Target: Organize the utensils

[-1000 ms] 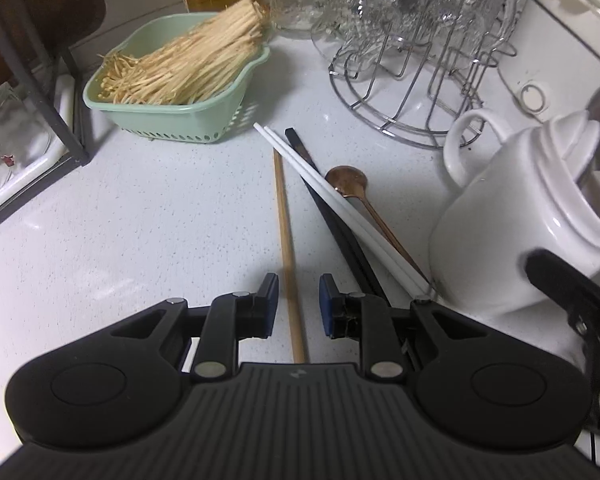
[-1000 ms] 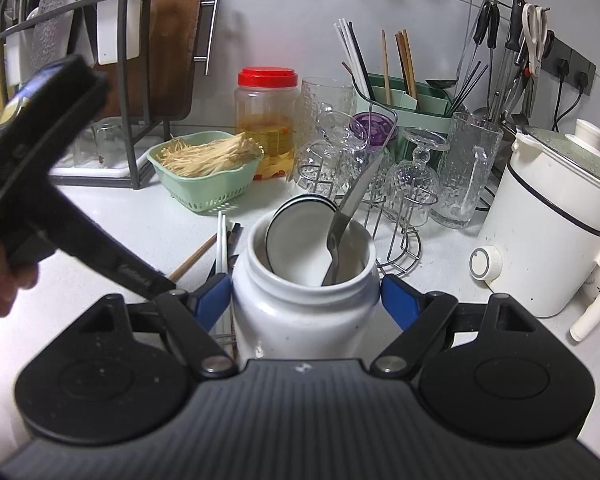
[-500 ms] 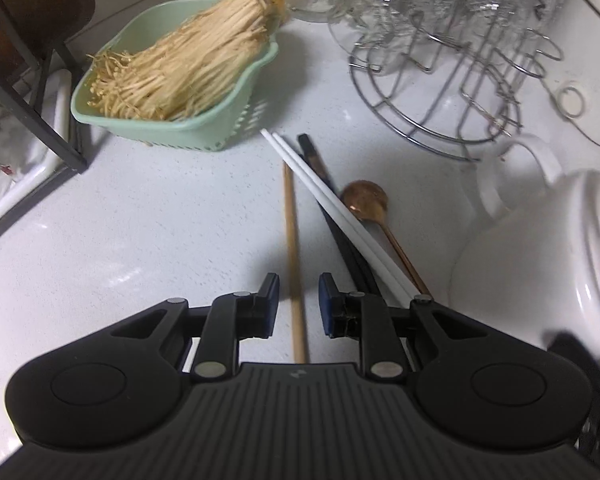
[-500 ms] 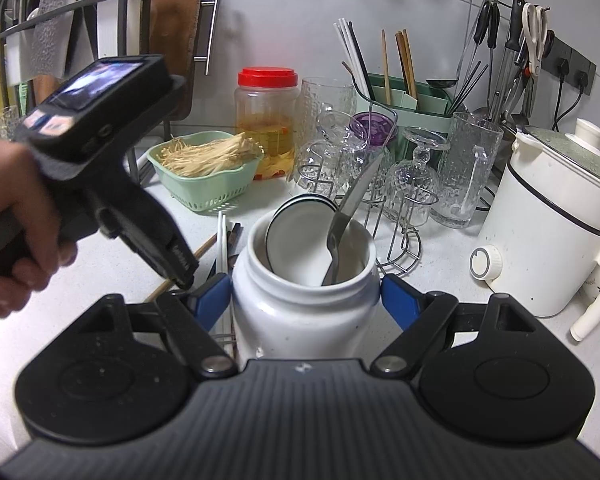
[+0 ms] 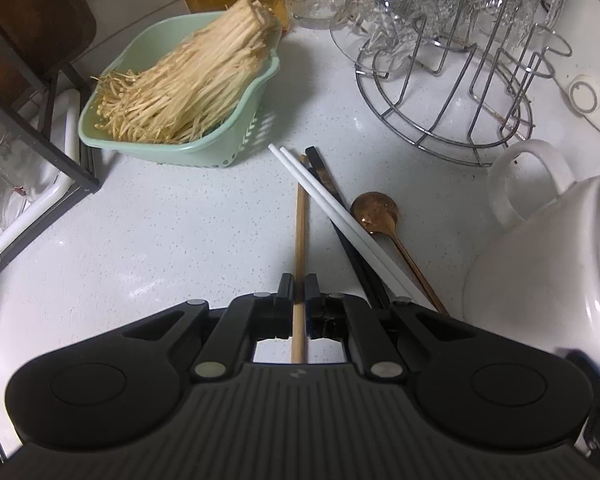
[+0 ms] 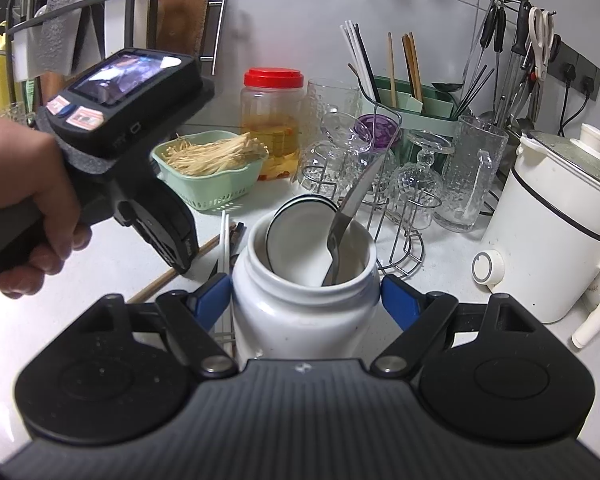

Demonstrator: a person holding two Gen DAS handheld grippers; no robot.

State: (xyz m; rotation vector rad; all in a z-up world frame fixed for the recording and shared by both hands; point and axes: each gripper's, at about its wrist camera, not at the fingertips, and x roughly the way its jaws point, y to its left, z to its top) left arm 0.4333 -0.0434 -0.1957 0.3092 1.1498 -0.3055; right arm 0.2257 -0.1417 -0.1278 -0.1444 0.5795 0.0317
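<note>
Left hand-held gripper (image 5: 299, 286) clenched on the wooden chopstick (image 5: 300, 236), which lies flat on the white worktop (image 5: 172, 240). Just right of it: two white chopsticks (image 5: 340, 216) crossing over black chopsticks (image 5: 332, 188), then a copper spoon (image 5: 376, 212). Right hand-held gripper (image 6: 306, 294) clamps the white jar (image 6: 304, 312); a metal spoon (image 6: 350, 216) stands inside.
</note>
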